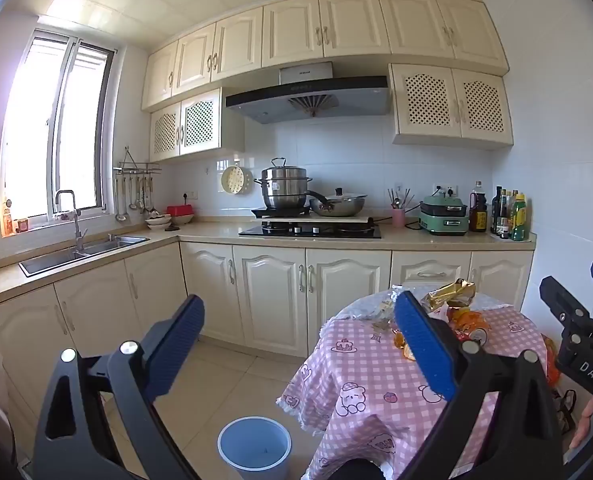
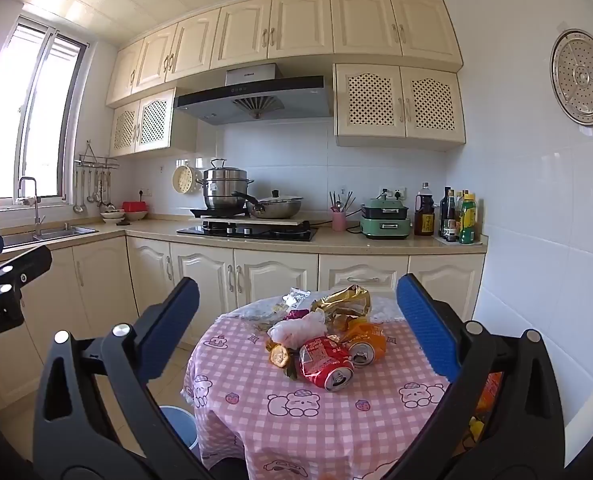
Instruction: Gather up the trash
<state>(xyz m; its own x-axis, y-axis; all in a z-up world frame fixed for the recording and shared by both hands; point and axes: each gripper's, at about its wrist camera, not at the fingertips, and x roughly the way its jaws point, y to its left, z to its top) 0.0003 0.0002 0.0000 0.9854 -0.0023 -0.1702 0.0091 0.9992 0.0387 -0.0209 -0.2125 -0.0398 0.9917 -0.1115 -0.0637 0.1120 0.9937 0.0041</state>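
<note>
A heap of trash lies on a round table with a pink checked cloth (image 2: 296, 420): a crushed red can (image 2: 324, 362), an orange can (image 2: 366, 342), a white crumpled bag (image 2: 298, 330), a gold wrapper (image 2: 342, 300) and small wrappers. My right gripper (image 2: 296, 328) is open and empty, held above the near side of the table with the heap between its fingers in view. My left gripper (image 1: 300, 336) is open and empty, left of the table (image 1: 356, 380). A light blue bin (image 1: 254, 446) stands on the floor below it, also partly seen in the right wrist view (image 2: 180, 424).
Cream kitchen cabinets (image 1: 272, 292) and a counter run behind the table, with a sink (image 1: 80, 250) at left, a stove with pots (image 1: 308, 216) and bottles (image 1: 508, 216) at right. A white tiled wall (image 2: 536, 240) is close on the table's right.
</note>
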